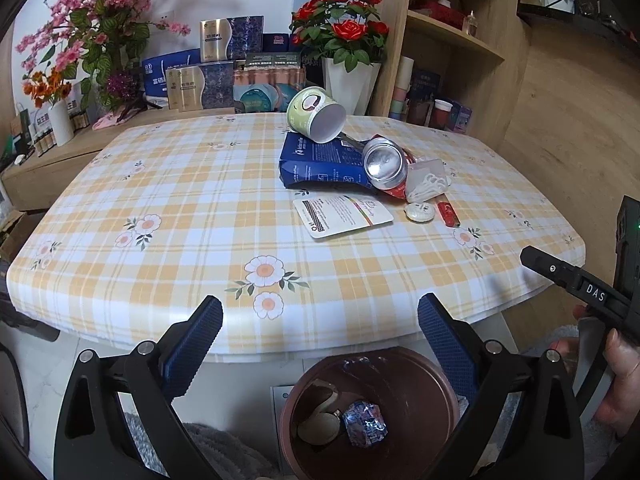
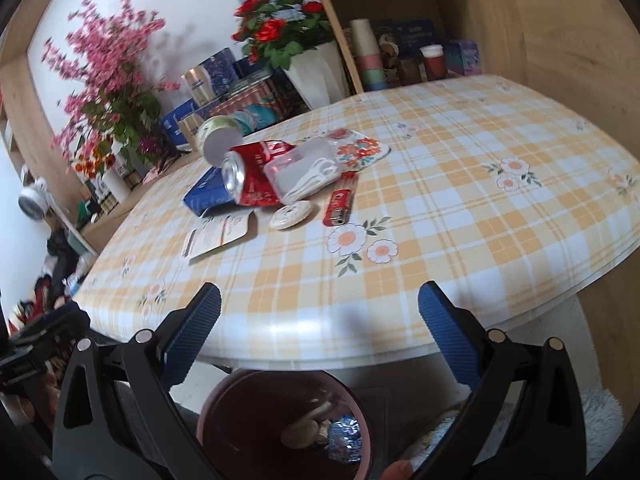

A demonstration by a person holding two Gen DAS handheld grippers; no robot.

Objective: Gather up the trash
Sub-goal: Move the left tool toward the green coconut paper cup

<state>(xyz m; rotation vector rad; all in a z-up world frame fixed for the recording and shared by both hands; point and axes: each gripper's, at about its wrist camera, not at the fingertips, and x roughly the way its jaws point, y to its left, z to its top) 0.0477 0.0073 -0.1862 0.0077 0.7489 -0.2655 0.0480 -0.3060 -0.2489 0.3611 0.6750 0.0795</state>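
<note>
trash is mostly not picked up yet. a paper cup (image 1: 316,114), blue bag (image 1: 320,164), crushed can (image 1: 384,164), white card (image 1: 342,216) and red lighter (image 1: 447,213) lie in a pile on the tabletop (image 1: 160,208). the brown bin (image 1: 372,412) below holds only a few bits. left gripper (image 1: 320,344) and right gripper (image 2: 320,340) are both wide and hold nothing. only the right view shows a flowery wrapper (image 2: 360,150) behind the pile.

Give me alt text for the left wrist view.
Open left gripper hangs over a brown bin holding some wrappers, by a checked table. On the table lie a tipped paper cup, blue bag, crushed can, white card and red lighter.
</note>
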